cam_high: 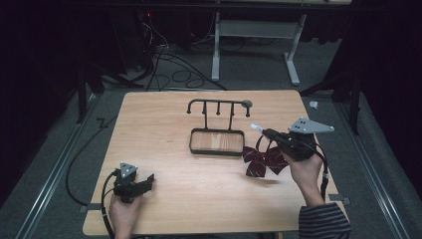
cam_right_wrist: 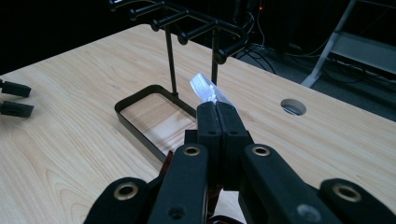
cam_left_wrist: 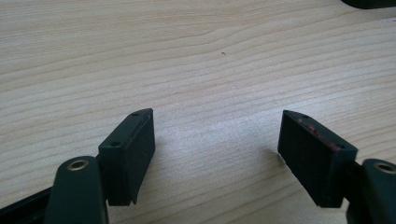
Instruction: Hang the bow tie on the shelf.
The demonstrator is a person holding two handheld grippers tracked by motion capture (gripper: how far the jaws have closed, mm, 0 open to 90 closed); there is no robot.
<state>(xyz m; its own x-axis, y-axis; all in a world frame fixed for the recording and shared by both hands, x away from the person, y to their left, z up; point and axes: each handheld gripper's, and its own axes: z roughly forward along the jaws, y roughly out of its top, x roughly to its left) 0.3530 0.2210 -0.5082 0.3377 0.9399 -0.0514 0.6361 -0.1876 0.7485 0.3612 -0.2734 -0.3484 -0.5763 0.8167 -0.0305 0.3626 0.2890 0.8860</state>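
- On the right side of the pale wooden bench [cam_high: 199, 199], the dark red plaid fabric bow [cam_high: 263, 162] hangs from the right gripper [cam_high: 264, 132], its lower loops resting on or just above the wood, just right of the black metal hook stand with a rectangular tray base [cam_high: 217, 142].
- Right gripper: its jaws are pressed together on a small clear plastic tab [cam_right_wrist: 208, 89] that sticks out past the tips in the right gripper view; thin straps seem to run from there down to the bow (the join itself is hidden behind the jaws).
- Left gripper [cam_left_wrist: 217, 154]: jaws spread wide with nothing between them, low over bare wood near the front left corner, well apart from the bow.
- Handling, as a judgement: the bow looks very light and limp, so it should sag and swing under whatever holds it; nothing about it seems fragile, though the smooth plastic tab may slip from a weak pinch.
- Where to hold: the tab or the strap beside it seems the sensible place, since that leaves the strap free to go over one of the stand's knobbed pegs [cam_right_wrist: 187, 33].
- Orientation: the bow's long axis runs across its two wings, roughly left to right in the high view, slightly tilted; the tab points up and away toward the stand.
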